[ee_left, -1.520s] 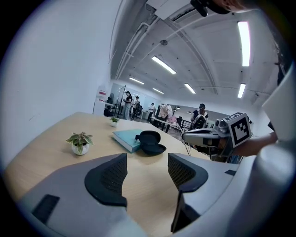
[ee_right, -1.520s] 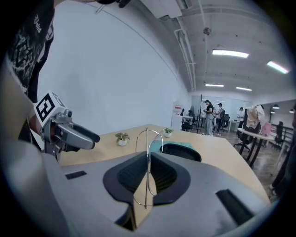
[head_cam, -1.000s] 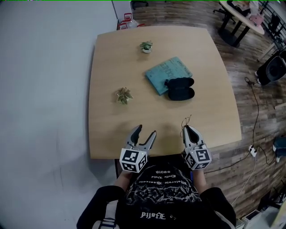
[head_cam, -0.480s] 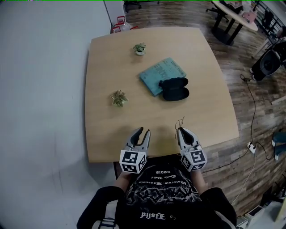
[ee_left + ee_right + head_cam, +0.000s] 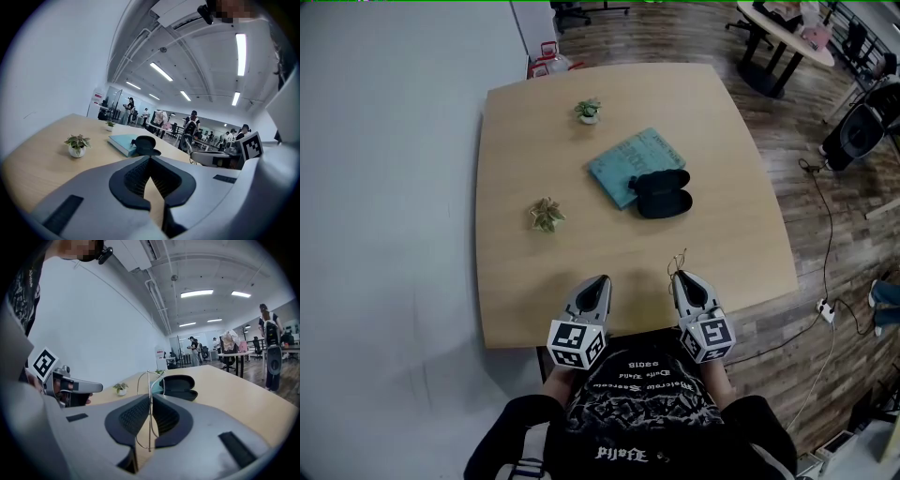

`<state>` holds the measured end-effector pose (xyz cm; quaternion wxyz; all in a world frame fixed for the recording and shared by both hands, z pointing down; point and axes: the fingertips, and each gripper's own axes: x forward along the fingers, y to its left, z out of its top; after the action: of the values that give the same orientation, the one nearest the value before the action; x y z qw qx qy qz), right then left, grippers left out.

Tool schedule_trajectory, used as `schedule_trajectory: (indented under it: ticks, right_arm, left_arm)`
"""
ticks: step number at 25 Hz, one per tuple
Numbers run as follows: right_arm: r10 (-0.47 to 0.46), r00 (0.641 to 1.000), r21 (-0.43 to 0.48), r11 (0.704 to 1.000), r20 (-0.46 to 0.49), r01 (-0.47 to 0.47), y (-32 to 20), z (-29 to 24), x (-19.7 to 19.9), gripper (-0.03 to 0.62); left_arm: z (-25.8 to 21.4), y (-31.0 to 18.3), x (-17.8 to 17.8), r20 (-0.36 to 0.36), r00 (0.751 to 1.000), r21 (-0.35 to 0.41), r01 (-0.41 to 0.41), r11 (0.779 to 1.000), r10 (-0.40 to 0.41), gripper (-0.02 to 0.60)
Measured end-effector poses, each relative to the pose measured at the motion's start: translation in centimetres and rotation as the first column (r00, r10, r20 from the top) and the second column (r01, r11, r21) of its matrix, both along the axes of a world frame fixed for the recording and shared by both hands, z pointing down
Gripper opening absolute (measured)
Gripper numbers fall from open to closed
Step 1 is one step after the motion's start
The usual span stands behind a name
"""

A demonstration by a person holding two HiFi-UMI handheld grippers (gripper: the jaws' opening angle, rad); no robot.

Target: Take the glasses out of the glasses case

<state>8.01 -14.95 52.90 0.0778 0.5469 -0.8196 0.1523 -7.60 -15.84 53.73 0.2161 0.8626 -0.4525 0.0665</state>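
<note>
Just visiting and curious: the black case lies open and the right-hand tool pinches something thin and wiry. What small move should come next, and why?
Probably lower the right gripper and set the wire glasses on the bare table. Its jaws are shut on them, and the glasses case lies open well beyond, so only putting them down seems left.

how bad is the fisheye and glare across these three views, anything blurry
Head view: the fisheye bows the table edges, the light is even and the glasses case is sharp. Left gripper view: dark round vignette, ceiling strip lights blown out white. Right gripper view: same vignette and curved walls, yet the thin wire frame reads crisp.
</note>
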Motion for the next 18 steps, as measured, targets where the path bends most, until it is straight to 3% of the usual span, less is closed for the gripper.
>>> schedule_trajectory:
  ticks: [7, 18]
  right_arm:
    - [0.009, 1.0, 0.002, 1.0, 0.002, -0.009, 0.1, -0.3, -0.3, 0.024]
    - [0.036, 0.999, 0.009, 0.999, -0.008, -0.036, 0.7, -0.2, -0.1, 0.023]
  left_arm:
    - [0.6, -0.4, -1.5, 0.024, 0.996, -0.006, 0.081, 0.997, -0.08, 0.005]
    - [0.6, -0.3, -1.4, 0.022, 0.999, 0.008, 0.047, 0.999, -0.047, 0.004]
